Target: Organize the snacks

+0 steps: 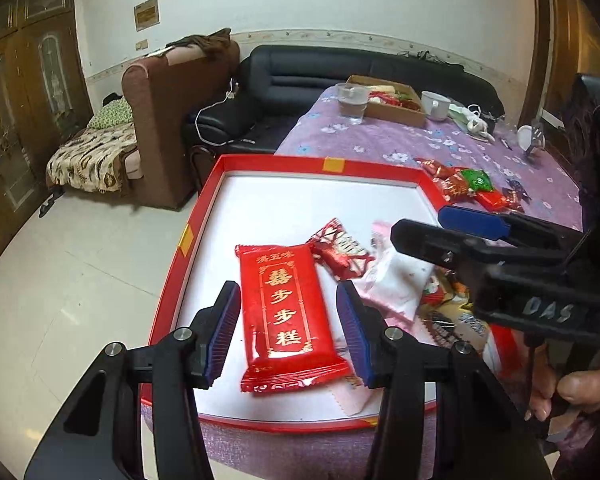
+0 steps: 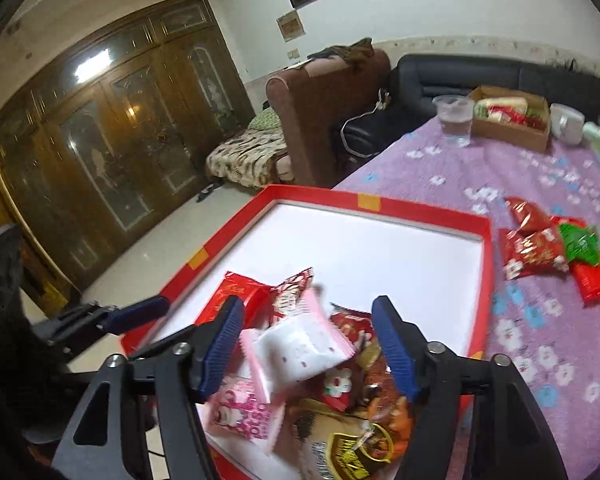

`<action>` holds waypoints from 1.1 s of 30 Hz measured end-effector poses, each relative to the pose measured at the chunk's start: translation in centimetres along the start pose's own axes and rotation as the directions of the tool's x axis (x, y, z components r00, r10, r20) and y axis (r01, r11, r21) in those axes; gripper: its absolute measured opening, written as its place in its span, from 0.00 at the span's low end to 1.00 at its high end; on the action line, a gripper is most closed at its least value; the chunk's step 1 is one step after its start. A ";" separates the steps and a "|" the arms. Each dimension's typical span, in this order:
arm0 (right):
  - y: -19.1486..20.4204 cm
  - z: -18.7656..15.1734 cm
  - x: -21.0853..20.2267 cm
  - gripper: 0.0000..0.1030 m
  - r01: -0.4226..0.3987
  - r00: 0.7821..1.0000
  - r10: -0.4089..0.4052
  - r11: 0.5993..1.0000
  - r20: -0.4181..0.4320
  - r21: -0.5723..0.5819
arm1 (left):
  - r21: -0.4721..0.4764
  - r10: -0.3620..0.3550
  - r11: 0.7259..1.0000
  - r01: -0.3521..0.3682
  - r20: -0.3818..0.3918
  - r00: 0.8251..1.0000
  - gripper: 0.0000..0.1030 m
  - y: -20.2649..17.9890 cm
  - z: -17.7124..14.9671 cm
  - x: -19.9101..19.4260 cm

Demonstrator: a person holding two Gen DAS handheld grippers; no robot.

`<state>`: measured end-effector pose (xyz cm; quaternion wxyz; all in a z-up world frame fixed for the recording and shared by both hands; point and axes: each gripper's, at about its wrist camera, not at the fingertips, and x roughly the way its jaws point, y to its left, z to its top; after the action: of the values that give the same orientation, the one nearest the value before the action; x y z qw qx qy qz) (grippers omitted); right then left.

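Left gripper (image 1: 288, 332) angled down over the red tray (image 1: 332, 165), fingers parted around the long red packet (image 1: 288, 312) lying flat inside, not pressing it. Right gripper (image 2: 312, 348) tilted down alongside, fingers wide, the pink-and-white packet (image 2: 300, 350) loose between them atop the snack pile.

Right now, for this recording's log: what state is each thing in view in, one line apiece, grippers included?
left gripper: open, astride the red bar, pads clear.
right gripper: open, pink-white packet between jaws.
red bar: flat in tray, sealed.
pink-white packet: on the tray's snack pile, blurred.
red tray: partly filled.
loose snacks: on the cloth, outside tray.
plastic cup: upright, holding clear liquid.
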<state>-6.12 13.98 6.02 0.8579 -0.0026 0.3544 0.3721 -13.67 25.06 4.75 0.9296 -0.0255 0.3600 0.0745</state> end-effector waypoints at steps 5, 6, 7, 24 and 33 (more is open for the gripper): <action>0.5 -0.3 -1.0 0.70 0.165 0.986 -0.165 0.983 0.010 -0.076 | 0.004 0.013 1.000 -0.013 0.048 0.999 0.72 -0.9 0.4 -1.4; 0.6 -0.4 -1.3 0.70 0.194 0.981 -0.193 0.977 0.020 -0.090 | 0.005 0.014 1.000 -0.014 0.058 0.998 0.74 -1.1 0.5 -1.7; 0.6 -0.4 -1.6 0.70 0.217 0.976 -0.215 0.971 0.028 -0.100 | 0.007 0.014 1.000 -0.014 0.065 0.998 0.75 -1.2 0.6 -1.9; 0.0 -1.1 -6.0 0.74 0.406 0.913 -0.393 0.902 0.109 -0.148 | 0.082 -0.003 0.997 0.001 0.022 1.000 0.75 -4.5 0.2 -1.7; -1.0 -1.2 -6.2 0.75 0.415 0.909 -0.403 0.899 0.108 -0.142 | 0.111 0.002 0.994 -0.001 -0.006 1.000 0.75 -5.9 0.2 -1.0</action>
<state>-9.11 9.01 8.64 0.9266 -0.1325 0.2818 0.2110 -13.31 19.18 5.55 0.9285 0.0261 0.3663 0.0550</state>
